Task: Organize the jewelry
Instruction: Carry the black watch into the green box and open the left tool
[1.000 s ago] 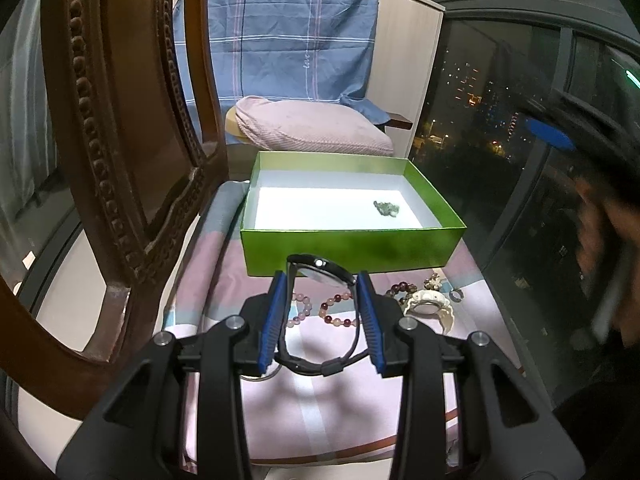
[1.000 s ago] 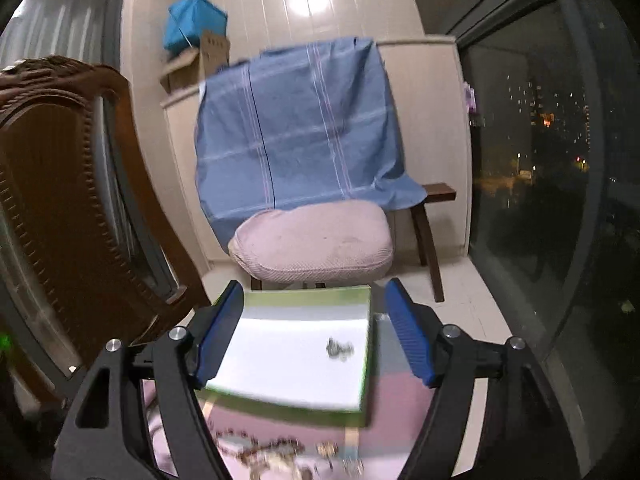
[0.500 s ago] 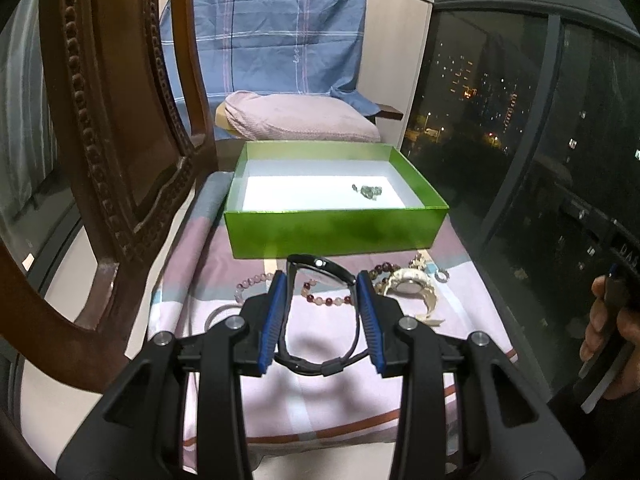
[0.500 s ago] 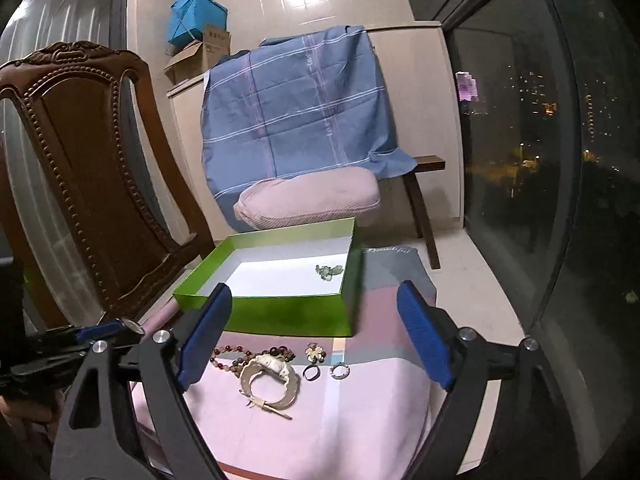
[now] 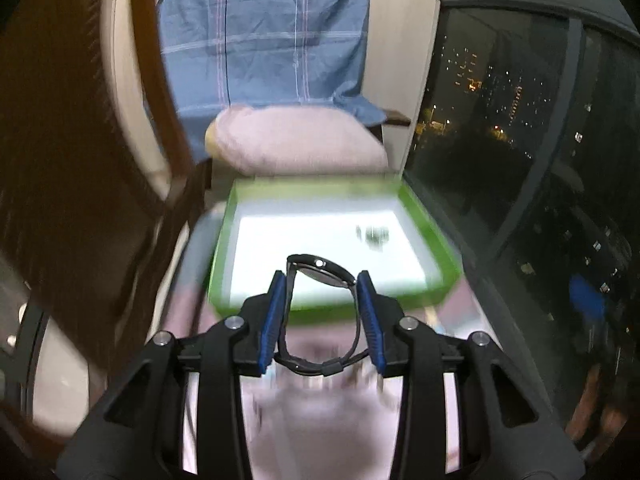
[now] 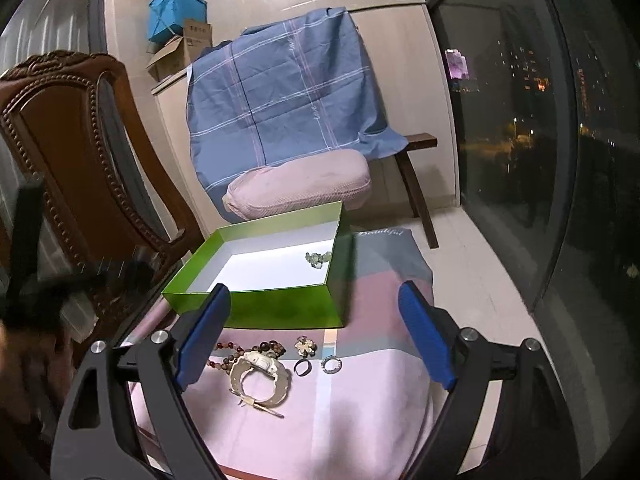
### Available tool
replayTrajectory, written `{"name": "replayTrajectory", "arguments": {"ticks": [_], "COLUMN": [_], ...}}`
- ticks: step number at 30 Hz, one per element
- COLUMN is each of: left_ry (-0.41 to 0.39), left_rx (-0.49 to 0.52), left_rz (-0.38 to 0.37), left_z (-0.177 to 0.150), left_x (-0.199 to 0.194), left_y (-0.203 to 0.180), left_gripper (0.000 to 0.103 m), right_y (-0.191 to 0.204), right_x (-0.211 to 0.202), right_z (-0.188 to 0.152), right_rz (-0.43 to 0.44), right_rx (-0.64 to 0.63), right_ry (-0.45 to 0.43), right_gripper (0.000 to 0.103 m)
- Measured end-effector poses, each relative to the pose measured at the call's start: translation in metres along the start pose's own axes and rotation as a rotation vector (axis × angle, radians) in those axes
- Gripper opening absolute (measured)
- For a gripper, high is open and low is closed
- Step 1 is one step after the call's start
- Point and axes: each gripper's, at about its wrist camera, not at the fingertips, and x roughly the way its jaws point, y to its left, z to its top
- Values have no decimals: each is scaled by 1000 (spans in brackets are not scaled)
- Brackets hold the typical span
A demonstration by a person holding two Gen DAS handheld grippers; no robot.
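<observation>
Jewelry lies split — a black watch (image 5: 321,316) is clamped between our left gripper's (image 5: 322,316) blue pads over the near wall of the green box (image 6: 280,308), while beads (image 6: 240,354), a pale bracelet (image 6: 260,380) and two rings (image 6: 316,366) rest on the pink cloth (image 6: 360,400). Our right gripper (image 6: 316,340) hangs spread wide — nothing in it.

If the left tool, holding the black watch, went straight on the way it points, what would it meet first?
Probably the white floor of the green box: the left tool and its black watch point over the near wall. Blur leaves depth uncertain.
</observation>
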Motion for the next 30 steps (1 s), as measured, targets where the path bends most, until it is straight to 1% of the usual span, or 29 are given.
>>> {"name": "replayTrajectory", "arguments": {"ticks": [1,2,3,4,6,7,8,9,11,13,14,16,18,19,20,21,22,23,25,27,30], "left_ry": [0,11,34,36,20,18,7,-4,-35,-48,-50,-39,-15,11,63,94,105,95,86,92,68], "left_rx": [-1,-3,-16,-35,-71,-84,-96,-96,-68,-43,-38,-43,-83,-97,-103,-96,-81,-60,-48,-66,-88], "left_rz": [2,2,4,34,96,91,56,41,44,48,38,22,26,40,74,87,71,51,63,58,48], "left_z": [21,29,41,47,49,46,40,34,14,-7,-24,-50,-81,-95,-107,-112,-113,-113,-111,-110,-107], "left_x": [14,23,38,44,44,38,26,16,-11,-29,-39,-47,-45,-42,-35,-32,-30,-30,-30,-31,-38], "left_y": [1,2,5,9,20,23,26,28,28,26,26,28,36,38,38,37,34,31,31,35,40], "left_gripper": [42,54,78,86,87,87,90,93,98,99,99,99,99,99,99,99,99,99,99,99,99], "right_y": [-1,-2,-3,-3,-2,-2,-2,-2,-3,-4,-3,0,2,3,3,5,7,9,13,16,21], "right_x": [1,1,3,4,6,5,3,2,1,-2,-3,-5,-4,-3,-3,-1,-1,-1,-1,-1,-3], "right_z": [0,0,-1,-1,-1,-1,-2,-1,0,1,1,0,-2,-3,-3,-5,-5,-6,-6,-7,-7], "right_rz": [1,2,1,0,-1,1,3,3,5,12,15,13,4,1,-3,-8,-9,-9,-15,-18,-14], "right_rx": [9,15,19,19,18,15,11,10,12,16,14,-3,-14,-17,-20,-26,-33,-40,-56,-57,-68], "right_ry": [3,5,10,14,18,17,12,8,5,0,-3,-10,-9,-5,-2,3,5,6,-1,-9,-21], "right_gripper": [84,84,84,84,84,84,84,84,84,84,84,84,84,84,84,84,84,84,84,84,84]}}
